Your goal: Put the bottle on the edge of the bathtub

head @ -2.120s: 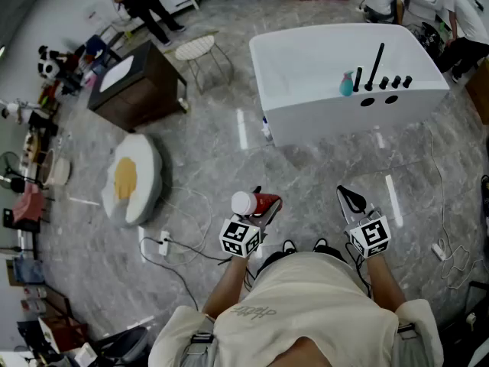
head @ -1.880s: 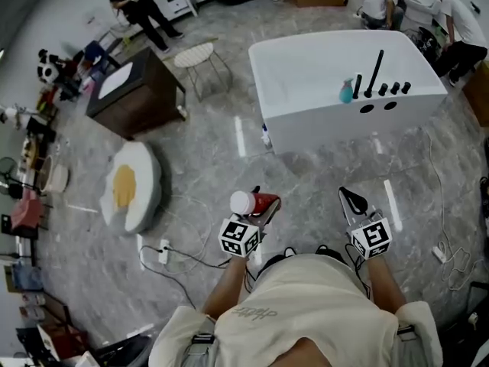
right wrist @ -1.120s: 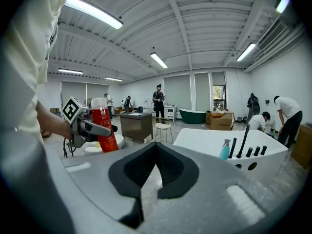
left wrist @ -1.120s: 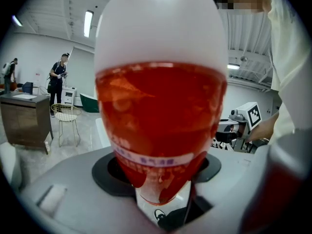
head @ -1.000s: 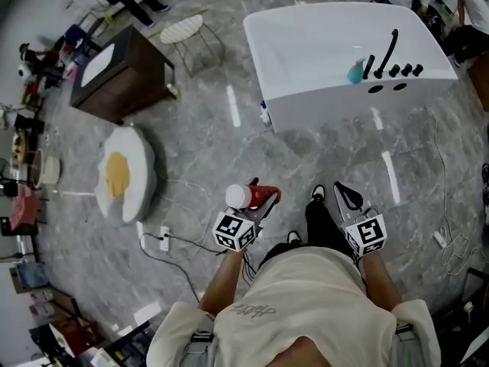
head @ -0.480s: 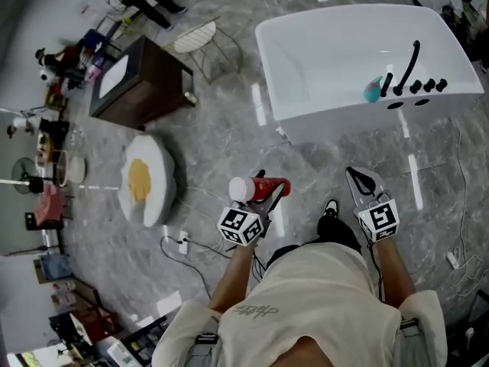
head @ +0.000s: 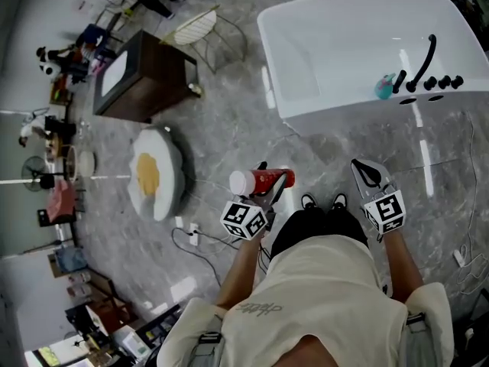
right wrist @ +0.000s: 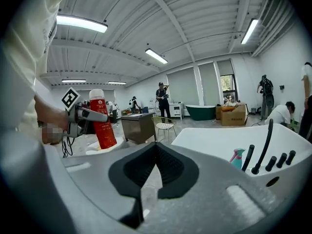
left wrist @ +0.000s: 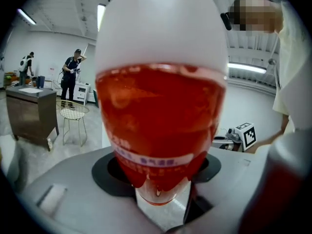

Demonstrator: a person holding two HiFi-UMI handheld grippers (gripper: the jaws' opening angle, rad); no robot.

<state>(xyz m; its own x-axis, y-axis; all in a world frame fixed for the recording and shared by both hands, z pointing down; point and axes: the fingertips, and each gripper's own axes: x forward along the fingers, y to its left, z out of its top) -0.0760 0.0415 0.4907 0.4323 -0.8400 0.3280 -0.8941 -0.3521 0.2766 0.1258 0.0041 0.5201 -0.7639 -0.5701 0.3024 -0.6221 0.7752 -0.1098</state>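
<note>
A red bottle [head: 260, 181] with a white cap lies level in the head view, and my left gripper [head: 273, 184] is shut on it. In the left gripper view the bottle [left wrist: 161, 106] fills the frame, pinched at its base. My right gripper [head: 364, 170] is shut and holds nothing; its dark pads meet at the tip [right wrist: 155, 147]. The right gripper view shows the bottle [right wrist: 103, 121] off to the left. The white bathtub [head: 348, 107] stands ahead on the right, apart from both grippers, with its rim [right wrist: 219, 133] in view.
A black faucet [head: 425, 58] and a teal spray bottle [head: 384, 87] stand on the tub's near edge. On the grey floor to the left are a dark cabinet [head: 145, 71], a white wire stool [head: 195, 27], an egg-shaped cushion [head: 155, 173] and a power strip [head: 192, 236] with cable.
Both grippers have travelled across the floor toward the tub, the left one still holding the bottle. The tub, cabinet and cushion have shifted rightward in the head view.
</note>
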